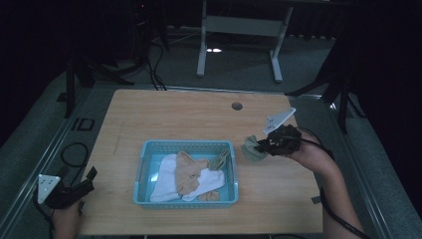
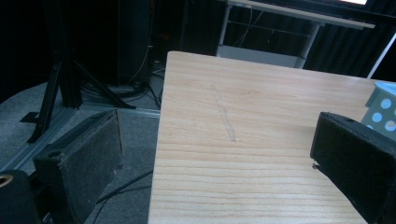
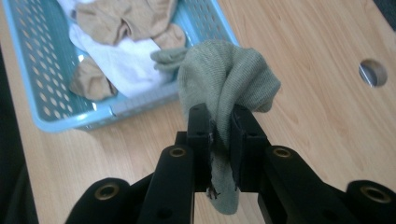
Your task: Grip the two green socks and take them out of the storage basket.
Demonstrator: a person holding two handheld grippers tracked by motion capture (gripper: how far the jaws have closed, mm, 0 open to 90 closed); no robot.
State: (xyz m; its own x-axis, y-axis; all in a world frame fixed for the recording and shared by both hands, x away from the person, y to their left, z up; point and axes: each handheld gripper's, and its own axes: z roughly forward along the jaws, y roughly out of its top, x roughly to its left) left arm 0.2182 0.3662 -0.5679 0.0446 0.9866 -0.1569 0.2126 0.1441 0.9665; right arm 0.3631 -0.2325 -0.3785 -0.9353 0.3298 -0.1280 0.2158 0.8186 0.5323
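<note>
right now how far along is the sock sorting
Early. The right gripper is shut on a grey-green sock, held beside the blue basket. Tan socks and white socks lie in the basket. The left gripper waits open at the table's edge.

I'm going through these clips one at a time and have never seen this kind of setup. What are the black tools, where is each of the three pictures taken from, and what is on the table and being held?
There is no robot here: a person holds a hand-operated two-jaw gripper in each hand. The high view looks down on the wooden table from above the person's side. The other two pictures come from cameras riding on the grippers, looking along their black jaws.

On the table stands a blue basket holding white and tan socks.

The right gripper is shut on a grey-green sock, held just outside the basket's right side. In the high view it is at.

The left gripper waits open at the table's near left corner, holding nothing; its view shows bare tabletop between the jaws.
</note>
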